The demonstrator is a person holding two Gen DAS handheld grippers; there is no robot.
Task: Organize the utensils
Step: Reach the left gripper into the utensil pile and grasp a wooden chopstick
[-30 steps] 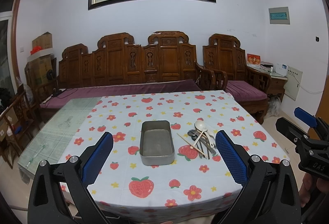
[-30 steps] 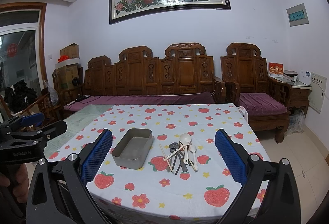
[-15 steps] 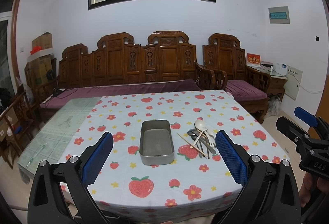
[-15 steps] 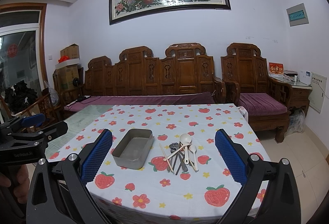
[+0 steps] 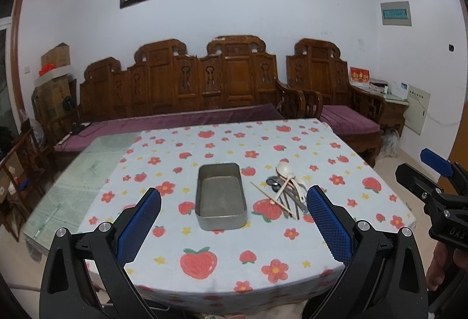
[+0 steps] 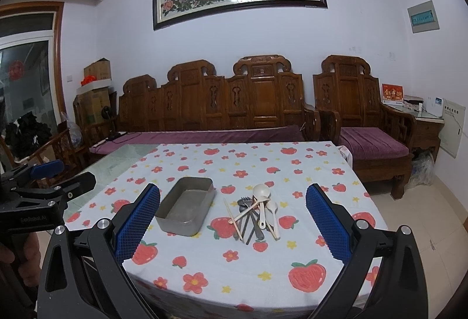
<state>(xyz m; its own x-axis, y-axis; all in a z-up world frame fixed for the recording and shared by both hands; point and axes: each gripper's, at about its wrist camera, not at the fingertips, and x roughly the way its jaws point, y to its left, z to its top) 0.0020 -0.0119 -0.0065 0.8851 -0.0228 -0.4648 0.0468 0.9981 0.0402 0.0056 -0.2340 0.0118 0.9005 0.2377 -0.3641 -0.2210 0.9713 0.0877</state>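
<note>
Left wrist view: the left gripper is hovering short of the table's near edge, its blue-padded fingers spread wide and gripping nothing. Between them, on the strawberry-print tablecloth, a metal tray is sitting empty. Just to its right, the pile of utensils is lying loose: white plastic spoons, darker metal pieces and wooden chopsticks, crossing one another. The right gripper is showing at the frame's right edge, a hand partly visible beneath it.

Right wrist view: the right gripper is likewise hanging back from the table, fingers released and empty. The tray is lying left of centre, the utensils directly ahead and touching nothing but each other and the cloth. The left gripper is showing at the far left, jaws parted.

Risks, as judged from here: the pile is tangled, so closing on one handle is likely to drag or flick its neighbours, possibly toward the table's edge. The thin chopsticks are lying flat on cloth, so the pads may pinch the fabric with them and pull it, shifting the tray. The tray looks light and unanchored; a utensil dropped in at an angle could skid it or bounce out. Nothing has been sorted into the tray yet.
</note>
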